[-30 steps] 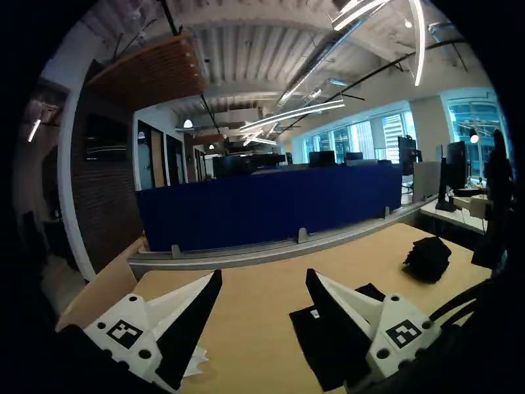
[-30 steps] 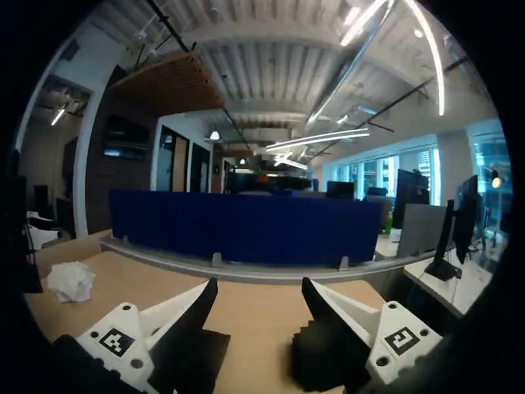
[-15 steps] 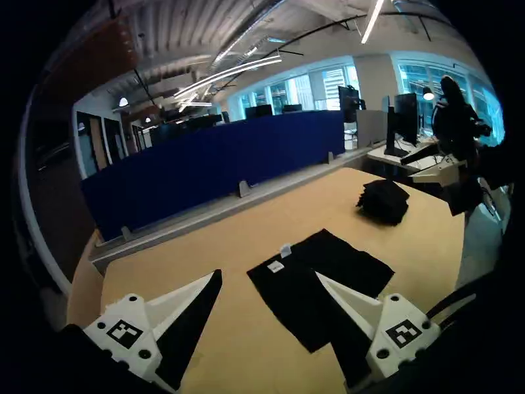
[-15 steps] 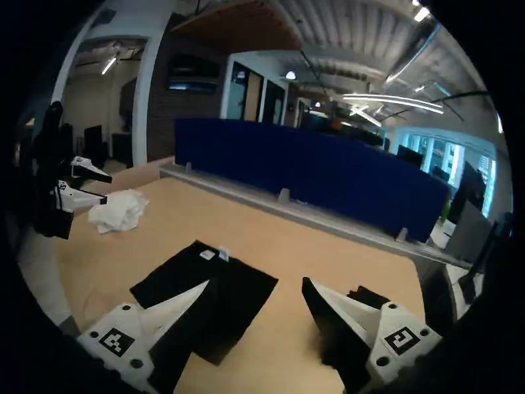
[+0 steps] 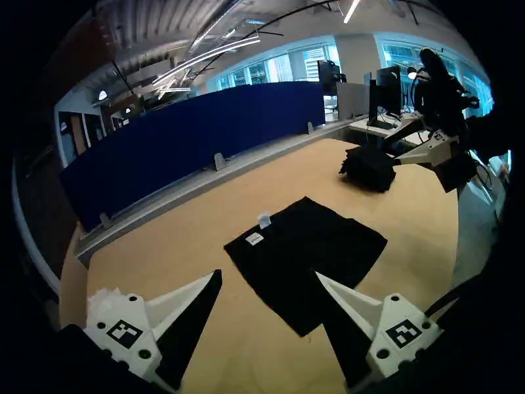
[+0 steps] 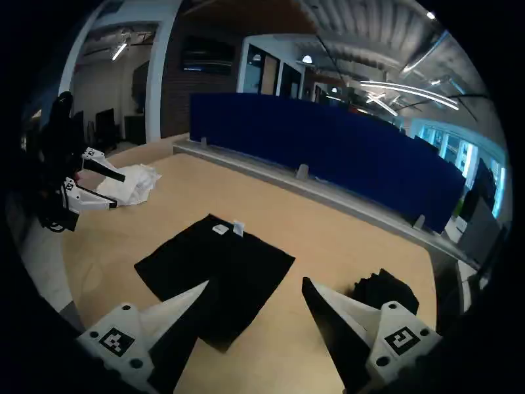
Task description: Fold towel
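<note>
A black towel (image 5: 305, 256) lies spread flat on the wooden table (image 5: 184, 230), with two small white tags at its far edge. My left gripper (image 5: 264, 273) hovers open above the towel's near edge, with nothing between its fingers. In the right gripper view the same towel (image 6: 220, 262) lies ahead, and my right gripper (image 6: 257, 282) is open over its near right corner. Each gripper appears farther off in the other's view: the right one (image 5: 433, 148) beside the black pile, the left one (image 6: 92, 187) at the table's left end.
A pile of folded black towels (image 5: 369, 169) sits at the table's right end (image 6: 387, 289). A crumpled white cloth (image 6: 131, 184) lies at the left end. A blue divider (image 6: 328, 154) runs along the table's far edge. Desks with monitors (image 5: 377, 98) stand beyond.
Both cameras have tipped down from the ceiling toward the table, so the whole towel is now in sight. Both grippers have stayed open and empty.
</note>
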A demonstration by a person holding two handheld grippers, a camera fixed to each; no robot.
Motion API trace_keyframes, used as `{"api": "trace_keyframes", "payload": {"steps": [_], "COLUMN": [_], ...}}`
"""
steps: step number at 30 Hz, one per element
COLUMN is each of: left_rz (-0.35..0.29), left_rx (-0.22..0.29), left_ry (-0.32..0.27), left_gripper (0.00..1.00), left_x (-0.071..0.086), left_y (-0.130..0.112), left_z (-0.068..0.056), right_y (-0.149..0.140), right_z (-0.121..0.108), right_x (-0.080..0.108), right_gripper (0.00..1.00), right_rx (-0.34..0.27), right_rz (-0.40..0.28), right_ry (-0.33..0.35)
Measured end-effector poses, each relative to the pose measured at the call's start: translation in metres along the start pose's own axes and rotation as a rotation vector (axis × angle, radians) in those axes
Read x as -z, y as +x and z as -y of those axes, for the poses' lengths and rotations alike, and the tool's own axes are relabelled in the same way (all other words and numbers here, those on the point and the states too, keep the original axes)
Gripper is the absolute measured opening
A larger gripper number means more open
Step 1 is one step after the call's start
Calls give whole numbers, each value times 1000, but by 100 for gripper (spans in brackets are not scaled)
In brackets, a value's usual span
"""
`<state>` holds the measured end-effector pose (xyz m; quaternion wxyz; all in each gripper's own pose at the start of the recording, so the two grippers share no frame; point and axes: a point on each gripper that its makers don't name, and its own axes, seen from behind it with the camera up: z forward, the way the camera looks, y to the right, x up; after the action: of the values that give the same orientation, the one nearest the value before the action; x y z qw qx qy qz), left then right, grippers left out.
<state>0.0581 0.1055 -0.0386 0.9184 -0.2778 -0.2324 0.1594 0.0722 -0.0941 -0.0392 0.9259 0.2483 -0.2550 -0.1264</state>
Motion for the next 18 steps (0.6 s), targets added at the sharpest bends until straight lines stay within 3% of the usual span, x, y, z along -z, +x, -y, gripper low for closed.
{"api": "trace_keyframes", "payload": {"steps": [8,18], "left_rz": [75,179], "left_rx": [-15,11], "left_ry": [-51,-80], "left_gripper": [95,95], "left_x": [-27,-58], "left_y": [-48,-109], "left_z": [-26,-43], "right_y": [-42,-103], "right_z": [18,34], "right_x": [-24,-53], "right_gripper": [100,100], "right_rx": [5,-8], "right_rz": [40,131], "right_ry": [38,66]}}
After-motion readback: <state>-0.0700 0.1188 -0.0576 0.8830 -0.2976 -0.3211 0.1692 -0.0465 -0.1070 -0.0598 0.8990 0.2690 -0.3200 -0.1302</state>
